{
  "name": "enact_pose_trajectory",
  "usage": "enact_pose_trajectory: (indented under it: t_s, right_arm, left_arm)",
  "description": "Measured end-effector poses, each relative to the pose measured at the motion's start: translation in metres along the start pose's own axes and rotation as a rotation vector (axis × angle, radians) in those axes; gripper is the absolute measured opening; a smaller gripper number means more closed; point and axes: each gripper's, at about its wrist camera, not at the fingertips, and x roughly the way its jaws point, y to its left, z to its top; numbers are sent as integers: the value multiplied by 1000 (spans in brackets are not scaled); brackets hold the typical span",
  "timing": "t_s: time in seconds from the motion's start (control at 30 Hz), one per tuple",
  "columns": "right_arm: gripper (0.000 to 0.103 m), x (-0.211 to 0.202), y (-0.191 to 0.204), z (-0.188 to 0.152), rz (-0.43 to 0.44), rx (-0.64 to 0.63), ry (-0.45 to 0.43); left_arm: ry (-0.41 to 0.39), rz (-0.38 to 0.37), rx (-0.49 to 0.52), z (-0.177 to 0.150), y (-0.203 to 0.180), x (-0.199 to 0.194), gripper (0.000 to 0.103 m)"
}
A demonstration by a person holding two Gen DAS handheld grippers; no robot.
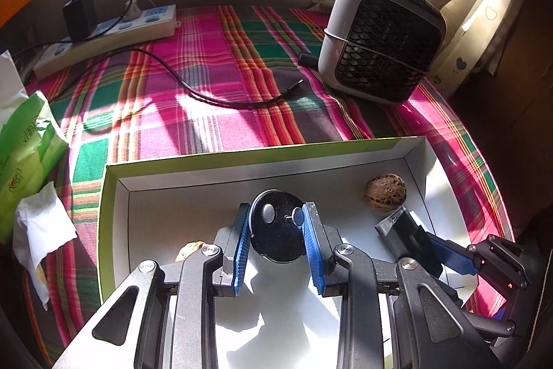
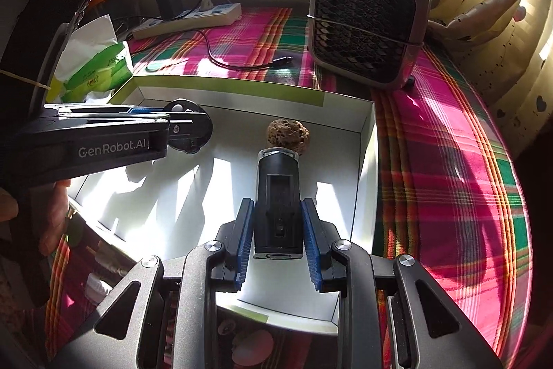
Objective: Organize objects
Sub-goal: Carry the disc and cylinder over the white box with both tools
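Note:
A white cardboard box (image 1: pixel 193 175) with green outer walls lies on the plaid cloth. My left gripper (image 1: pixel 276 213) is shut on a black round disc (image 1: pixel 274 237) with a silver button, held inside the box. My right gripper (image 2: pixel 278 208) is shut on a black oblong device (image 2: pixel 278 196) with a clear tip, also over the box floor; it shows in the left wrist view (image 1: pixel 404 230) too. A brown walnut (image 1: pixel 386 191) lies in the box just beyond the device tip (image 2: pixel 288 132). A second nut (image 1: pixel 189 250) lies partly hidden behind my left fingers.
A grey desk fan (image 1: pixel 380 37) stands at the back right. A power strip (image 1: pixel 114 33) with a black charger and a loose cable (image 1: pixel 207 92) lies at the back left. A green tissue pack (image 1: pixel 24 161) and a crumpled tissue (image 1: pixel 41 227) lie left of the box.

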Motion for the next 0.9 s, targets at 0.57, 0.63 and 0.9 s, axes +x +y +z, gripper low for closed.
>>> enact_pose_trajectory:
  t_s: [0.57, 0.63, 0.9]
  right_arm:
    - [28, 1, 2, 2, -9, 0, -13]
    - [28, 1, 2, 2, -11, 0, -13]
    - [29, 1, 2, 1, -24, 5, -14]
  left_arm:
    - [-2, 8, -3, 2, -1, 1, 27]
    - [-2, 8, -4, 2, -1, 2, 27]
    - [-2, -2, -11, 2, 0, 2, 31]
